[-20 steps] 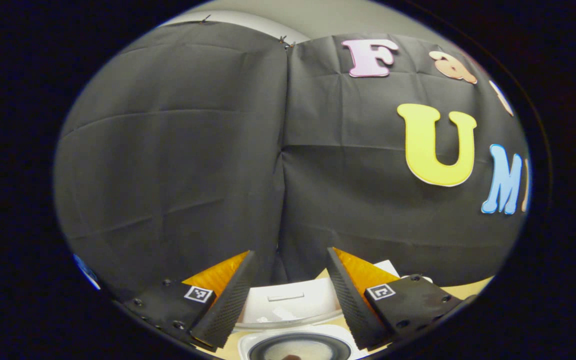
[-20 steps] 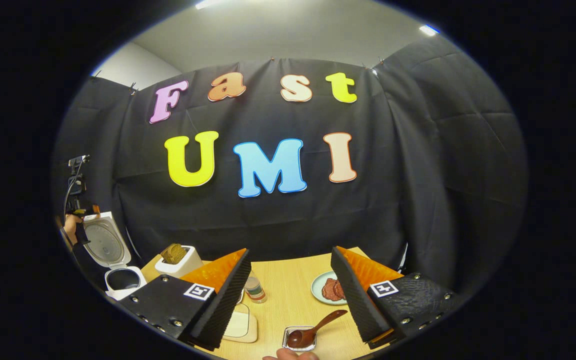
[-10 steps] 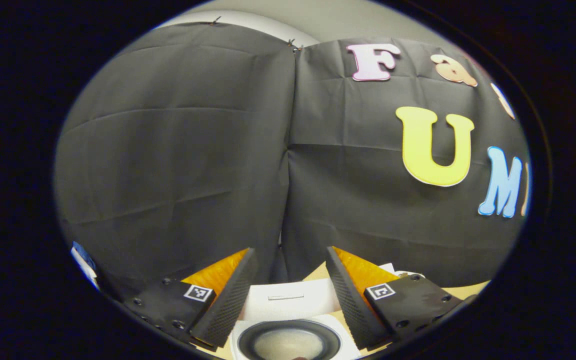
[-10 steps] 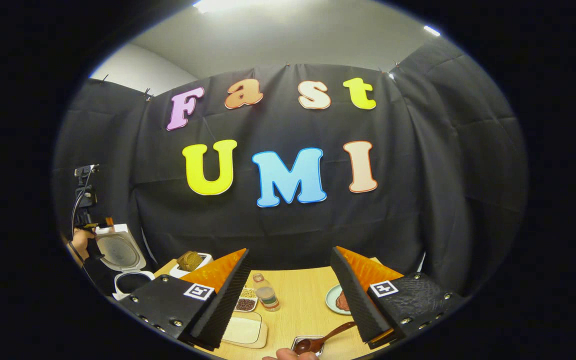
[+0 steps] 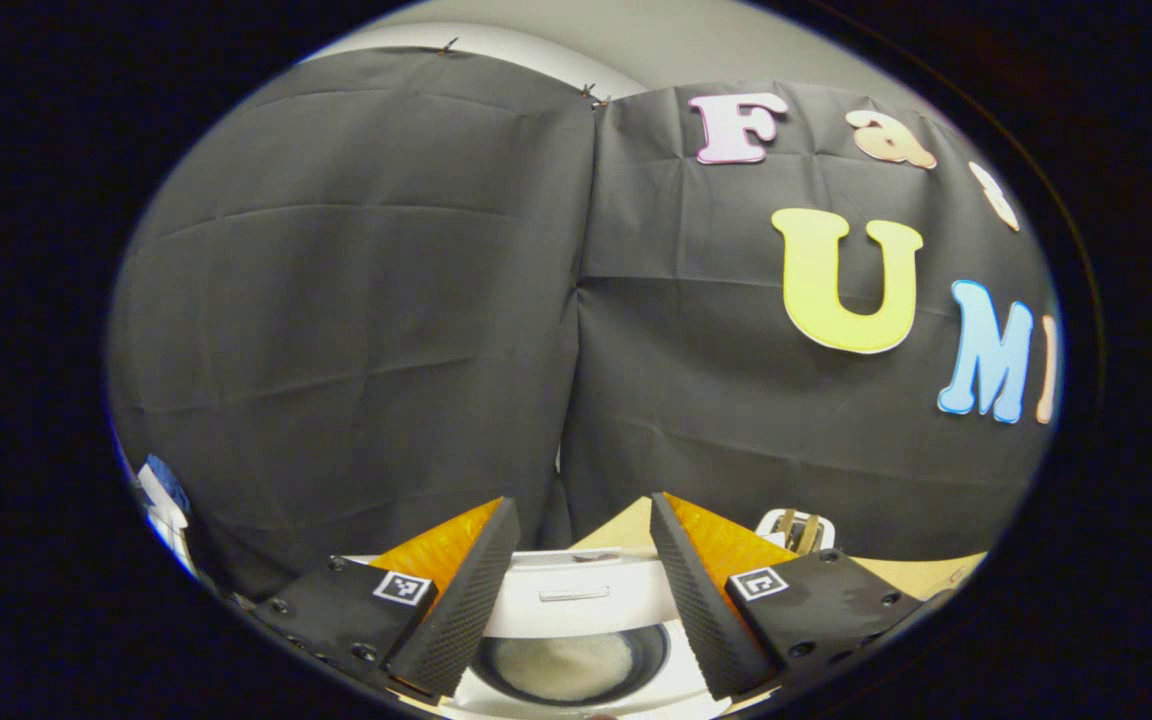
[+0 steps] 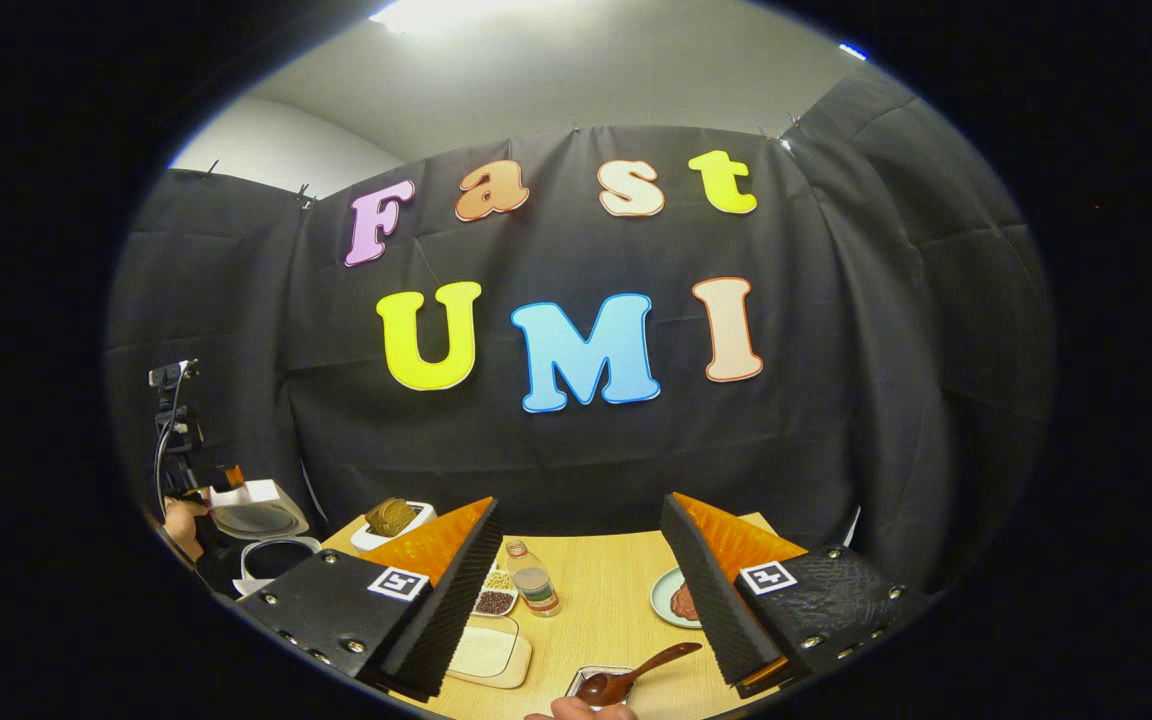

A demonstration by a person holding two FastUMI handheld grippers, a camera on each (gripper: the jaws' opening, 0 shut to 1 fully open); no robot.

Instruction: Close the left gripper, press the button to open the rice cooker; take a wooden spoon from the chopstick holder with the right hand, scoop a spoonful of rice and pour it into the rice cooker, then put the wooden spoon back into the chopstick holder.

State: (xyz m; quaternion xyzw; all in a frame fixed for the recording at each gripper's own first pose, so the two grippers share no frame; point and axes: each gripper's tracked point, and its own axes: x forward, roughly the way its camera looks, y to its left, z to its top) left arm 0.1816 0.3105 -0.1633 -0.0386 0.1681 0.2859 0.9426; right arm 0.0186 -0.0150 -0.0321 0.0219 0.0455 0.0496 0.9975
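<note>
In the left gripper view my left gripper (image 5: pixel 583 502) is open, its fingers standing on either side of the white rice cooker lid (image 5: pixel 576 595). The lid leans low over the dark inner pot (image 5: pixel 561 665), which holds white rice. In the right gripper view the rice cooker (image 6: pixel 271 555) sits at the far left with its lid (image 6: pixel 256 515) tipped nearly flat, and a hand (image 6: pixel 181 515) holds the left gripper (image 6: pixel 226 480) against it. My right gripper (image 6: pixel 581 505) hangs open above the table. A wooden spoon (image 6: pixel 636 672) lies with its bowl in a small metal tray (image 6: pixel 586 682).
On the wooden table (image 6: pixel 596 600) stand a small bottle (image 6: pixel 534 585), a dish of dark beans (image 6: pixel 494 602), a pale flat tray (image 6: pixel 486 650), a plate of reddish food (image 6: pixel 676 600) and a white box holding something brown (image 6: pixel 391 518). A fingertip (image 6: pixel 576 710) shows at the bottom edge.
The cooker lid has swung down from upright to nearly flat over the pot, and the left gripper went down with it. The right gripper has tilted slightly; the spoon stays in its tray.
</note>
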